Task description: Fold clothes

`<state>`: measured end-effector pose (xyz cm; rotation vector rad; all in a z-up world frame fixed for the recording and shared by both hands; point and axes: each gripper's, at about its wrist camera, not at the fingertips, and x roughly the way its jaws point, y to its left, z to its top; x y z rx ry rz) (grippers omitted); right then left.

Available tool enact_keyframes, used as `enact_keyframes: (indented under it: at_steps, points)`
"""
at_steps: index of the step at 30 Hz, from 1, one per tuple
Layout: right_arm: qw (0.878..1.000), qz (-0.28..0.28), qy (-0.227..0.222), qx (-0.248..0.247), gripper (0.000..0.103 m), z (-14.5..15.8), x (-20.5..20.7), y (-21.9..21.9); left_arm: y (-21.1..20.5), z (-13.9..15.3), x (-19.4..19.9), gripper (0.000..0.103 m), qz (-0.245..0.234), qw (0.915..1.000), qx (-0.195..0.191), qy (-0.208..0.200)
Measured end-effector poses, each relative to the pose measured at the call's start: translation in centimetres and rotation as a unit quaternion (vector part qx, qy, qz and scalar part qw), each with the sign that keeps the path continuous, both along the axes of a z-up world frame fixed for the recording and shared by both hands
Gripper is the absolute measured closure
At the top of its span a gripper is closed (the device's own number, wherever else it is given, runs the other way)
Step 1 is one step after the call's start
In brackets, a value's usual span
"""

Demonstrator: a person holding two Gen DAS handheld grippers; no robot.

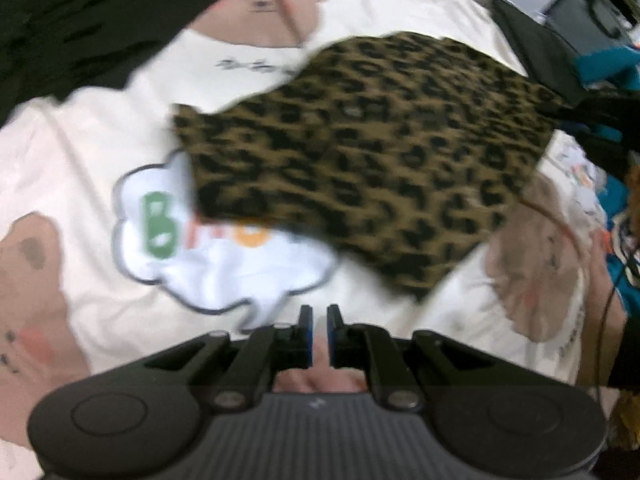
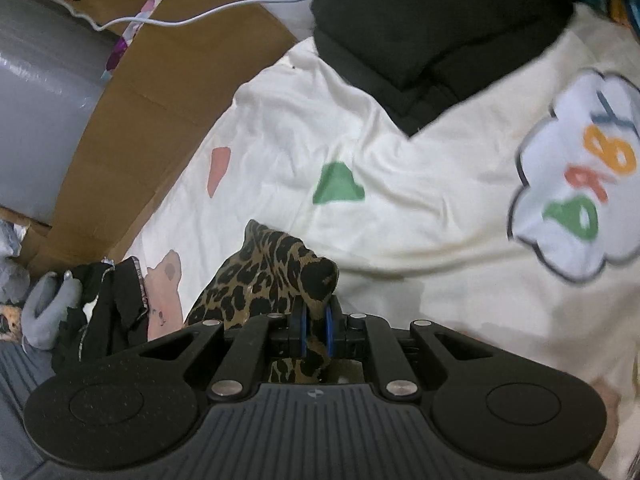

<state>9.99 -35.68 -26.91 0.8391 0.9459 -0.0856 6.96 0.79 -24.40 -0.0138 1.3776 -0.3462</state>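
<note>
Between the right hand-held gripper [image 2: 315,322] fingers, pinched leopard-print garment [image 2: 276,272]; left hand-held gripper [image 1: 319,330] nearly closed, empty.

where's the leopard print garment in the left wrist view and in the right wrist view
Left wrist: the leopard print garment fills the centre and right, spread over the cream bedsheet.
Right wrist: it is bunched at bottom centre, pinched in the right gripper.
Shared landmark: the white cloud patch with coloured letters.
</note>
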Motion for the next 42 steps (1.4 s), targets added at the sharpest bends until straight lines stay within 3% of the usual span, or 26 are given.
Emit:
enact_keyframes:
  at_steps: [13, 18, 22, 23, 26, 33, 34, 39, 42]
  points:
    - [0.998, 0.048, 0.001, -0.045, 0.095, 1.8, 5.8, -2.4, 4.8, 1.2, 5.3, 0.094, 0.034, 0.9986, 0.021, -0.035]
    - [0.998, 0.043, 0.025, -0.029, 0.095, 0.8, 7.5, -4.4, 5.2, 0.3, 6.9, 0.094, 0.032, 0.9981, 0.034, -0.04]
    - [0.998, 0.035, 0.045, -0.038, 0.087, -0.2, 7.6, -5.1, 3.9, -0.7, 8.2, 0.092, 0.012, 0.9977, 0.045, -0.049]
    - [0.998, 0.027, 0.046, -0.046, 0.085, -0.1, 7.3, -5.3, 3.7, 0.0, 8.3, 0.09, 0.008, 0.9976, 0.045, -0.052]
    - [0.999, 0.01, 0.039, -0.034, 0.068, -0.1, 5.7, -5.5, 3.0, 1.0, 8.9, 0.086, -0.004, 0.997, 0.053, -0.057]
    - [0.999, 0.005, 0.039, -0.002, 0.067, 0.5, 1.3, -3.8, 1.8, 4.8, 9.4, 0.084, -0.023, 0.9952, 0.08, -0.052]
    - [0.999, 0.014, 0.038, 0.003, 0.063, 0.8, 0.8, -3.2, 1.7, 5.7, 9.4, 0.081, -0.021, 0.9945, 0.086, -0.056]
    - [0.999, 0.0, 0.034, 0.02, 0.057, 4.0, -2.0, -1.9, 1.0, 10.9, 9.1, 0.076, -0.017, 0.9918, 0.1, -0.078]
    - [0.999, -0.014, 0.029, 0.032, 0.053, 6.4, -3.5, -1.2, 0.2, 14.2, 8.8, 0.069, -0.02, 0.9901, 0.106, -0.089]
